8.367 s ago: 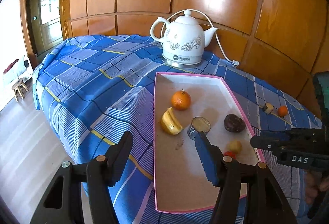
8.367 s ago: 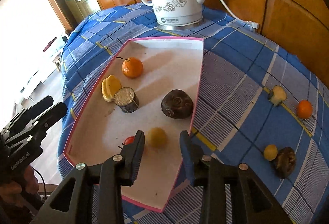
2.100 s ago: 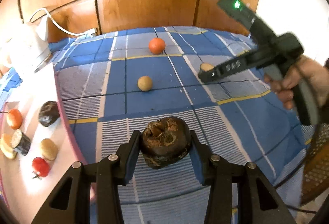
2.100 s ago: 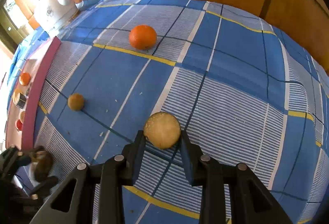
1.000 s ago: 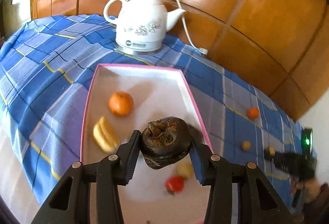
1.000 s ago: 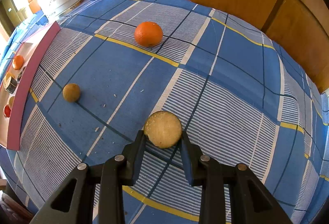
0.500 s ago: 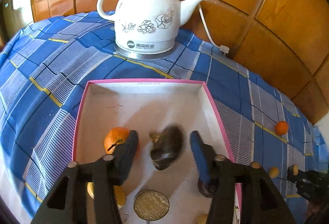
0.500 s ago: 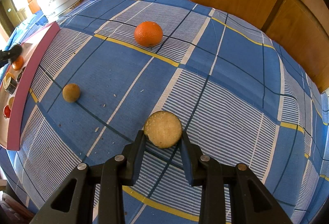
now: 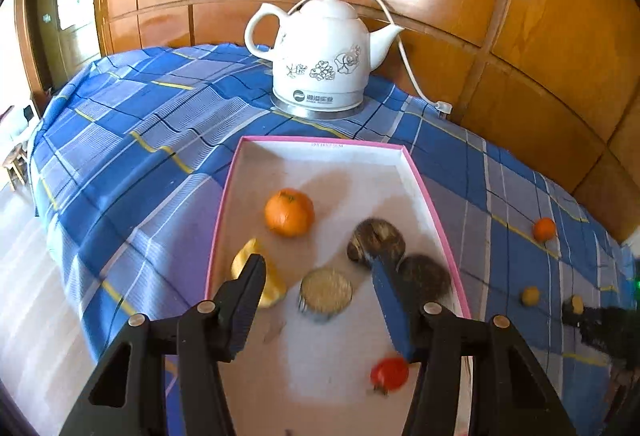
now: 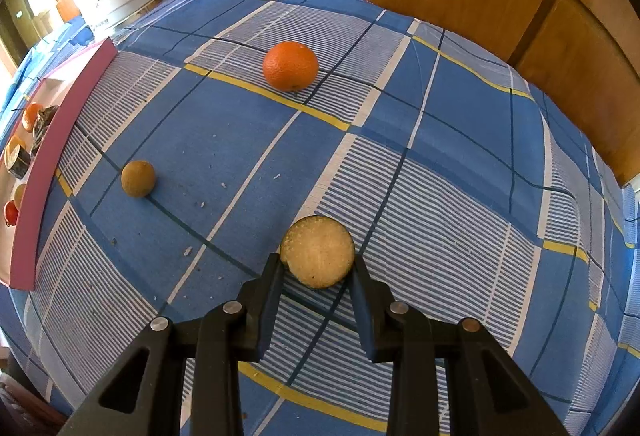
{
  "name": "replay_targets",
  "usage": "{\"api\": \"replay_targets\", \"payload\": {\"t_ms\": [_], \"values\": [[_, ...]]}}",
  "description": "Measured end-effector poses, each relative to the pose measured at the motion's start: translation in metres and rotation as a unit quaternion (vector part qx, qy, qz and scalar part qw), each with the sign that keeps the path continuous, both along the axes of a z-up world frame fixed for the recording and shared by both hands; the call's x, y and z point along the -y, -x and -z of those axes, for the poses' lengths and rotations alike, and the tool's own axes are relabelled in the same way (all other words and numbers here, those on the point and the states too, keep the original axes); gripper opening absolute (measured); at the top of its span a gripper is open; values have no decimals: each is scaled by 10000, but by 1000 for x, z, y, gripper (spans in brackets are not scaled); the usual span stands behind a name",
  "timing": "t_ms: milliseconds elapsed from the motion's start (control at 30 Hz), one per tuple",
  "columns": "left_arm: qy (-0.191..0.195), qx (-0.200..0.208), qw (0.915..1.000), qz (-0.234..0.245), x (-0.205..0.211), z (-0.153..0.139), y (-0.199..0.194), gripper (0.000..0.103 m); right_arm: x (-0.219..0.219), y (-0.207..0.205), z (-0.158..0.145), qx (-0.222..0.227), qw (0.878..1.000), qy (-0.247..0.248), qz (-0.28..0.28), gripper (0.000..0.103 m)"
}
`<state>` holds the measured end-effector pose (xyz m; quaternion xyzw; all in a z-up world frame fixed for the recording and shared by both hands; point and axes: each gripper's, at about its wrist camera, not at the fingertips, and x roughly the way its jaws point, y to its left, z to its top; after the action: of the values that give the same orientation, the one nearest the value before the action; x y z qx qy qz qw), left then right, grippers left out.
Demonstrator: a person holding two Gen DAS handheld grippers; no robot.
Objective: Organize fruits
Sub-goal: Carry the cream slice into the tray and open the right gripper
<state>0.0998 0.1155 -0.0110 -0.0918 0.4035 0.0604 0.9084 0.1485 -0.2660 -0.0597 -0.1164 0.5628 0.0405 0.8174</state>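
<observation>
My left gripper (image 9: 316, 268) hangs open over the pink-rimmed tray (image 9: 416, 175), nothing between its pads. A wrinkled dark brown fruit (image 9: 376, 238) lies on the tray floor just beyond the right finger, beside a second dark fruit (image 9: 426, 274). Also in the tray are an orange (image 9: 289, 211), a yellow piece (image 9: 276, 284), a cut cylinder (image 9: 326, 294) and a small red fruit (image 9: 389, 372). My right gripper (image 10: 316, 264) is shut on a round pale-faced cut piece (image 10: 317, 256) above the blue checked cloth. An orange (image 10: 290, 65) and a small brown fruit (image 10: 138, 177) rest on the cloth.
A white kettle (image 9: 322, 55) with a cord stands behind the tray, against the wood-panelled wall. The tray's edge (image 10: 60, 139) lies far left in the right wrist view. The cloth drops off at the table's rounded edges.
The left gripper opened and let the dark brown fruit down into the tray, then drew back from it. The right gripper and its cut piece stayed put.
</observation>
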Motion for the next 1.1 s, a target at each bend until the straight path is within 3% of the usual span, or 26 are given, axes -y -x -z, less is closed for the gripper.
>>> {"api": "replay_targets", "payload": {"t_ms": [233, 467, 1100], "values": [[-348, 177, 9991, 137, 8, -8, 29, 59, -1, 1, -1, 12, 10000, 43, -22, 33], [-500, 307, 9980, 227, 16, -14, 46, 72, -2, 2, -1, 44, 10000, 81, -27, 33], [-337, 229, 9991, 137, 8, -5, 57, 81, -10, 6, -3, 89, 9997, 218, -13, 33]]}}
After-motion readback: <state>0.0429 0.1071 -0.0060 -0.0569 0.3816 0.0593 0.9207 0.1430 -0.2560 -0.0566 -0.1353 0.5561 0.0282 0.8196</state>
